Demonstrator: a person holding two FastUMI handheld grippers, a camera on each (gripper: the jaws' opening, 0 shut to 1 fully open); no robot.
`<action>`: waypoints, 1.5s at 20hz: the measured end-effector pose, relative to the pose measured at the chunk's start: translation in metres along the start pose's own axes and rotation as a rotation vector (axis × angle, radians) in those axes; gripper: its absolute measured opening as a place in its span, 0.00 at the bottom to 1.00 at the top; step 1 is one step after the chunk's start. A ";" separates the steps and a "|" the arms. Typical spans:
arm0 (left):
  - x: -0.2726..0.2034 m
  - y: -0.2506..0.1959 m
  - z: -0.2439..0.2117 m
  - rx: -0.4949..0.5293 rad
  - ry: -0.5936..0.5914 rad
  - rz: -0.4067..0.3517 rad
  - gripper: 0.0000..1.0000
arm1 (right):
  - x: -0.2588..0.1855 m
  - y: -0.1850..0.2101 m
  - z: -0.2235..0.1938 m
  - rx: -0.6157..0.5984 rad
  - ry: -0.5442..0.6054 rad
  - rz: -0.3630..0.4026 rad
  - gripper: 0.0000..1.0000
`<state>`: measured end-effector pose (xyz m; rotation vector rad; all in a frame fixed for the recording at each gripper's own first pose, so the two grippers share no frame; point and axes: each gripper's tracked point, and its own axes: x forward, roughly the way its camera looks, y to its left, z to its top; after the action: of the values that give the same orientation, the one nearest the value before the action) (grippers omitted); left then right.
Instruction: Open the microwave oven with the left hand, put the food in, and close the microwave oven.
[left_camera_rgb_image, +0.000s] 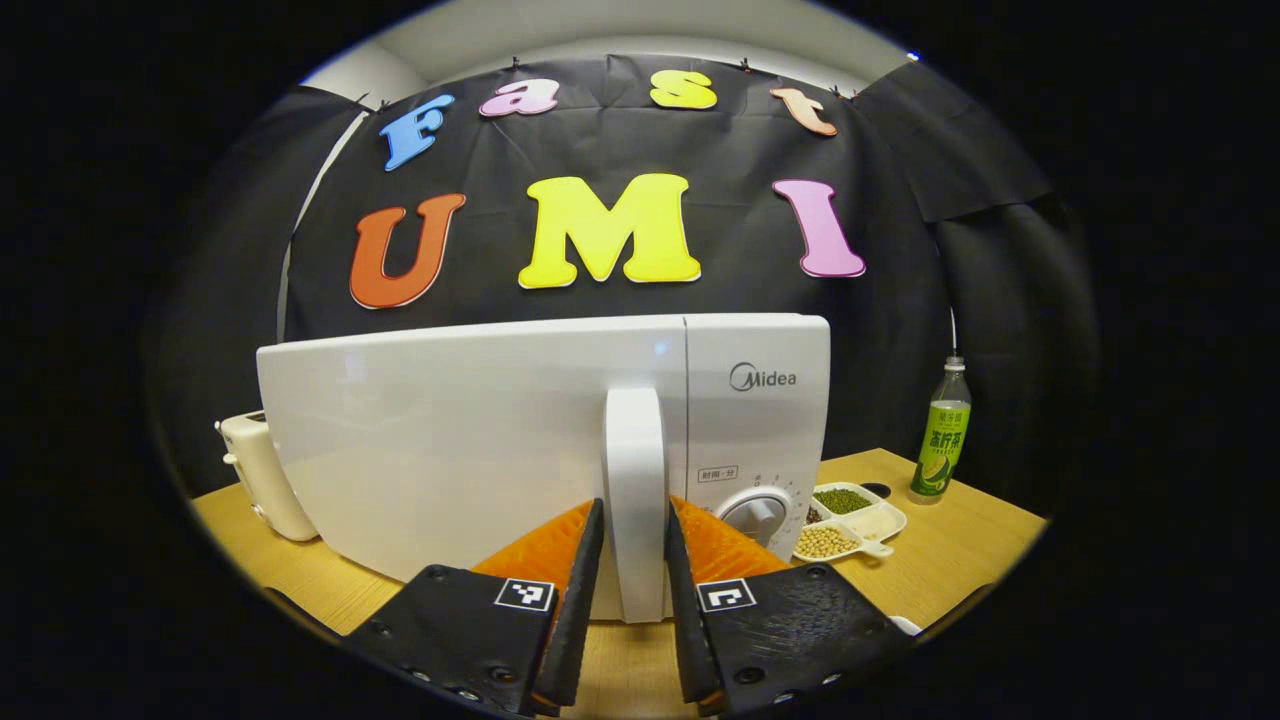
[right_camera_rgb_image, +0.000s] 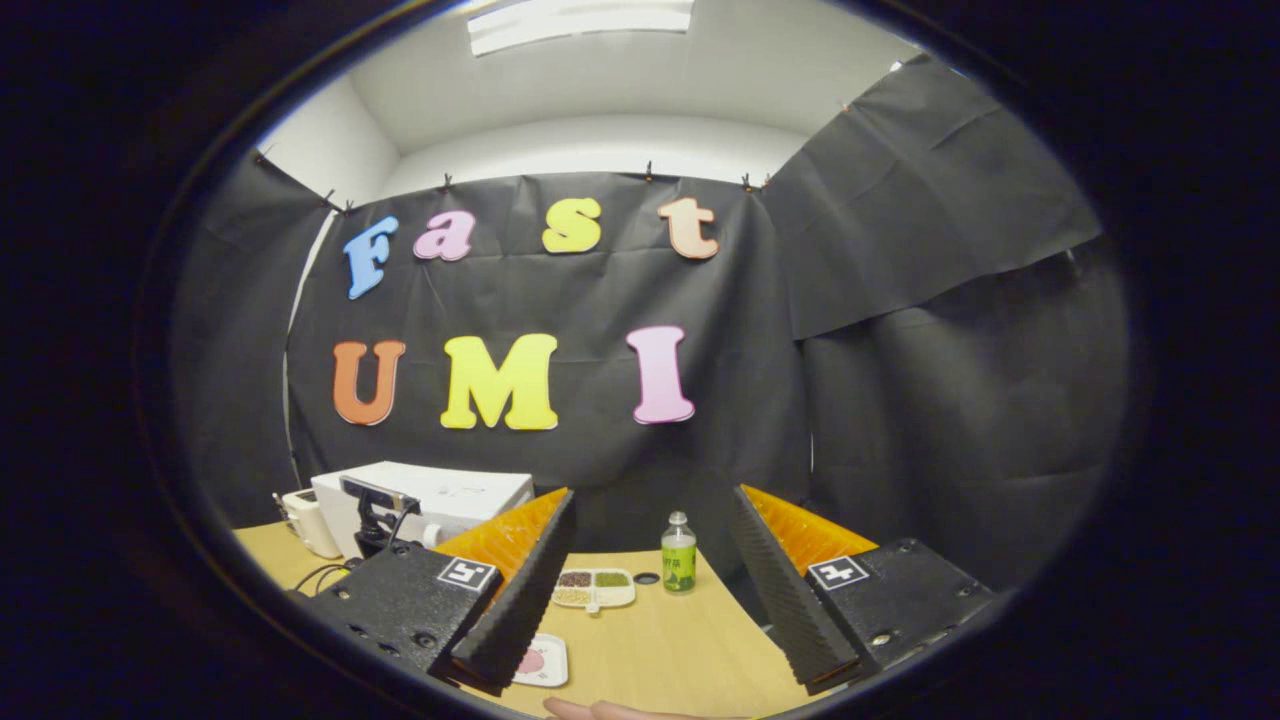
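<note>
The white microwave (left_camera_rgb_image: 480, 440) stands in front of me in the left gripper view with its door closed. My left gripper (left_camera_rgb_image: 635, 508) is closed around the vertical white door handle (left_camera_rgb_image: 634, 450), a finger pad pressing on each side. In the right gripper view, my right gripper (right_camera_rgb_image: 652, 500) hangs open and empty above the wooden table (right_camera_rgb_image: 660, 650). A small white plate with pink food (right_camera_rgb_image: 540, 662) lies below it, partly hidden by the left finger. The microwave (right_camera_rgb_image: 440, 495) sits far left there, with the left gripper's body (right_camera_rgb_image: 375, 520) against its front.
A white divided dish of beans (left_camera_rgb_image: 850, 520) (right_camera_rgb_image: 595, 588) and a green bottle (left_camera_rgb_image: 943, 435) (right_camera_rgb_image: 679, 553) stand right of the microwave. A cream toaster (left_camera_rgb_image: 262, 478) (right_camera_rgb_image: 305, 520) stands on its left. A person's fingertip (right_camera_rgb_image: 600, 710) shows at the table's near edge.
</note>
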<state>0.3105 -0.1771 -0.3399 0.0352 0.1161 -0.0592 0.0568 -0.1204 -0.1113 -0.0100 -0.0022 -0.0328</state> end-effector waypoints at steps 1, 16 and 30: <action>-0.001 0.000 -0.001 0.001 0.007 -0.003 0.37 | 0.000 -0.001 -0.003 0.001 -0.003 0.008 0.98; -0.003 -0.004 -0.002 -0.050 0.037 0.000 0.11 | 0.016 -0.024 -0.044 0.034 0.073 -0.008 0.98; -0.077 0.005 -0.011 -0.082 0.047 -0.134 0.10 | 0.008 -0.024 -0.049 0.014 0.087 -0.021 0.98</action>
<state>0.2331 -0.1674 -0.3420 -0.0527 0.1681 -0.1872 0.0645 -0.1455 -0.1600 0.0050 0.0846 -0.0544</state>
